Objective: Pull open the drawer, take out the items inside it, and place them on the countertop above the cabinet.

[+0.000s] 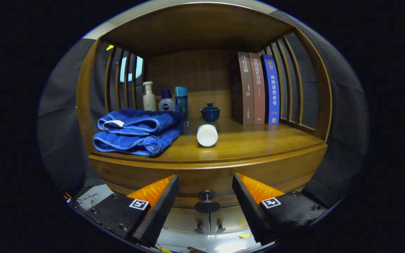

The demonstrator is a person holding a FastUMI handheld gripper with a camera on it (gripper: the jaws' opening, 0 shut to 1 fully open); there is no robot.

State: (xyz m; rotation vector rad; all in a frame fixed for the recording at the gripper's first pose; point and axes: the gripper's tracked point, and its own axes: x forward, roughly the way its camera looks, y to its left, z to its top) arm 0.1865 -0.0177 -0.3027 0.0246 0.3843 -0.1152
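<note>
Up ahead, beyond the tongs (206,205), sits a wooden cabinet (202,35) with slatted sides and a glossy brown table (258,142) as its top surface, roofed over by a wooden shelf, dark cloth walls on both sides.

Beyond the left finger lies a folded blue towel (137,131), two layers thick, hanging near the front edge of the table. Behind it stand three bottles: a pale pump bottle (149,96), a short white-and-blue bottle (166,102) and a tall teal bottle (181,100), all close together. Straight ahead of the gap, a white cylinder (207,135) lies on its side, its round end facing us. Behind that, a small dark blue lidded cup (210,111). Beyond the right finger, three books (258,88) stand upright against the slats, two brown and one blue.

The tongs are spread wide and hold nothing. Between the fingers, just ahead and untouched, sits the dark round drawer knob (206,202) on the drawer front (188,216), below the cabinet's edge. Whether the drawer is shut tight, I can't tell.
</note>
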